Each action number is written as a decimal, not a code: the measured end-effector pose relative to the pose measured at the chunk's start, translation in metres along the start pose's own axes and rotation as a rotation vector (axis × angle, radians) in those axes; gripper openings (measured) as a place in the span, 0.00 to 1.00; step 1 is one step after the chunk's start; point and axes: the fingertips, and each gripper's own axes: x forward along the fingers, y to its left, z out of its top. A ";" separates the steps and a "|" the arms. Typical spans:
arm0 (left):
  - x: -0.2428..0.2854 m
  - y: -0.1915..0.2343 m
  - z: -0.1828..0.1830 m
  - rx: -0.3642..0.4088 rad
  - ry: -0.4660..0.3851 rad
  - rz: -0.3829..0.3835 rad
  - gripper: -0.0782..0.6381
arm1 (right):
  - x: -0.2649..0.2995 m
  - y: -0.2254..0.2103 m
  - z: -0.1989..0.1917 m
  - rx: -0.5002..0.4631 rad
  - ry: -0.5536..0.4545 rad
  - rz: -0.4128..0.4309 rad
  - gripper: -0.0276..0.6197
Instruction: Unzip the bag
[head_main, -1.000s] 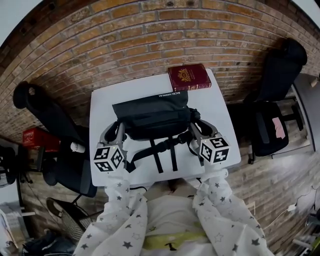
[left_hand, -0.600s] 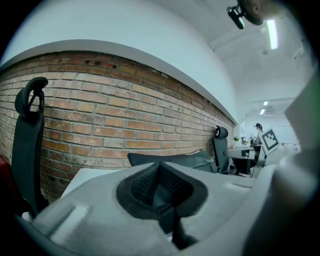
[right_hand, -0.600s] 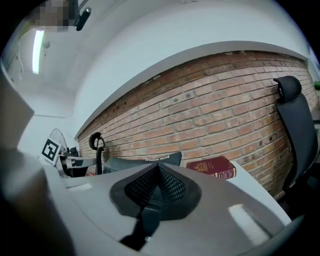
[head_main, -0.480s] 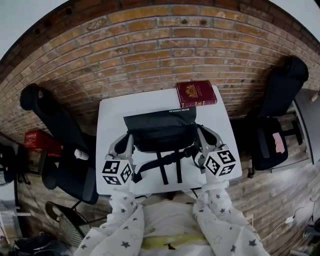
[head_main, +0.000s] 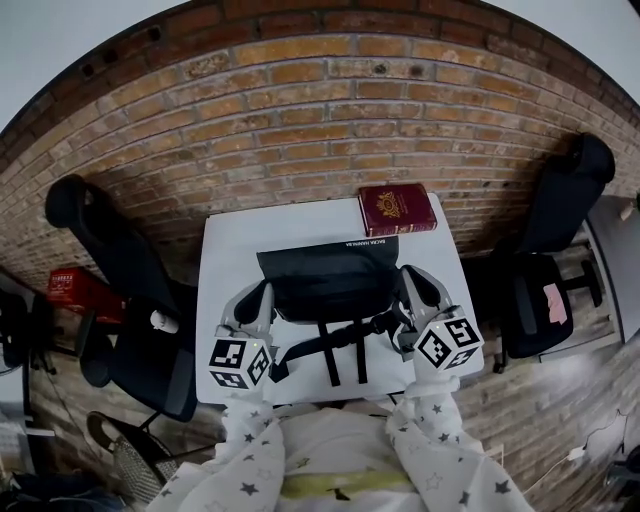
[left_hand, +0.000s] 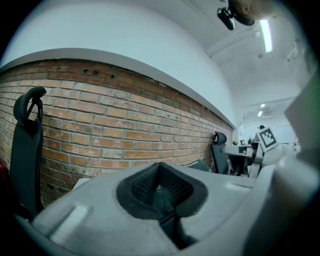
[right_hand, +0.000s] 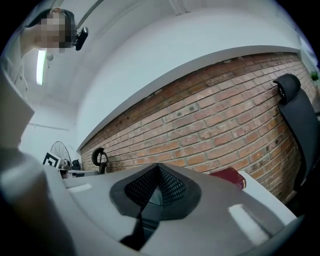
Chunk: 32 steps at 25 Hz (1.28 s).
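Observation:
The black bag (head_main: 328, 282) lies in the middle of the white table (head_main: 225, 250), its straps (head_main: 336, 348) trailing toward the person. My left gripper (head_main: 263, 293) sits at the bag's left end and my right gripper (head_main: 409, 276) at its right end. Each one is shut with nothing between its jaws. In the left gripper view the closed left gripper (left_hand: 159, 169) points up at the brick wall, with a corner of the bag (left_hand: 199, 164) just behind it. In the right gripper view the right gripper (right_hand: 159, 171) is likewise closed and empty. The zipper is not discernible.
A dark red book (head_main: 397, 209) lies at the table's back right corner, also the book (right_hand: 229, 177) in the right gripper view. A brick wall (head_main: 300, 130) stands behind the table. Black office chairs (head_main: 120, 270) flank it on the left, and another chair (head_main: 545, 250) on the right.
Both grippers' jaws have closed from a spread stance. They stay at the two ends of the bag. The head view has tilted, so more wall shows.

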 end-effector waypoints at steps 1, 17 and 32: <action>-0.001 0.001 0.003 0.002 -0.007 0.002 0.11 | 0.000 0.000 0.002 0.005 -0.009 0.001 0.05; -0.018 0.026 0.023 0.008 -0.071 0.066 0.11 | 0.009 0.012 0.019 -0.025 -0.059 0.024 0.05; -0.020 0.032 0.018 0.027 -0.049 0.083 0.11 | 0.013 0.014 0.012 -0.032 -0.053 0.025 0.05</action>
